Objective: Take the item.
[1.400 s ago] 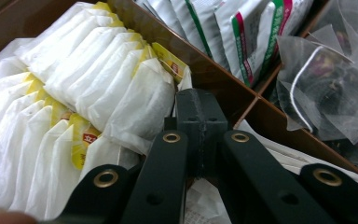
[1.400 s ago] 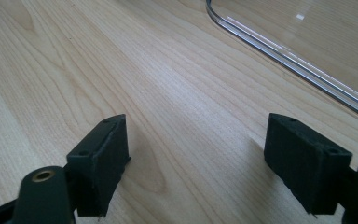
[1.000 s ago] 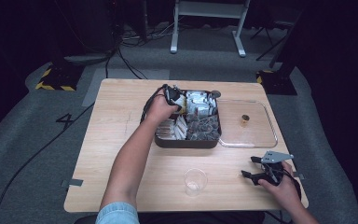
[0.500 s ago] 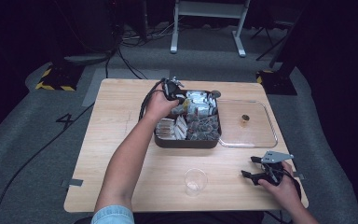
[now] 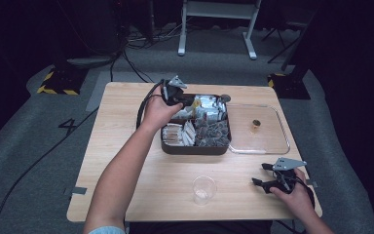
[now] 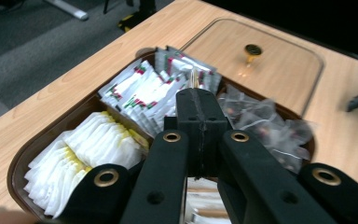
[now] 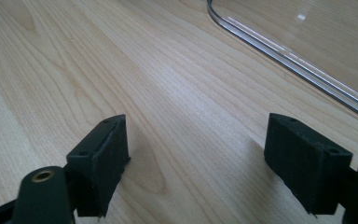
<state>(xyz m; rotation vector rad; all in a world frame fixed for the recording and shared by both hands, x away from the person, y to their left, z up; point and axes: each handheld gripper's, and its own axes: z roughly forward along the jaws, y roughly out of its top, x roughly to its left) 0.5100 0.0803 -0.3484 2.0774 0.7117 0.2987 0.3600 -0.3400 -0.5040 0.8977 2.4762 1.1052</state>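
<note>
While left tongs (image 6: 196,100) pinch a sachet (image 6: 195,78) above tray (image 5: 168,146), right tongs (image 7: 196,163) gape wide.

The left gripper (image 5: 187,101) has been drawn back from the middle of the brown tray (image 5: 195,148) toward its far left corner and raised a little above the packets (image 6: 142,91). The left hand (image 5: 158,109) and forearm have been shifted leftward with it. Its jaws are seen pressed together, with a thin pale sliver (image 6: 195,78) showing at their tips.
</note>
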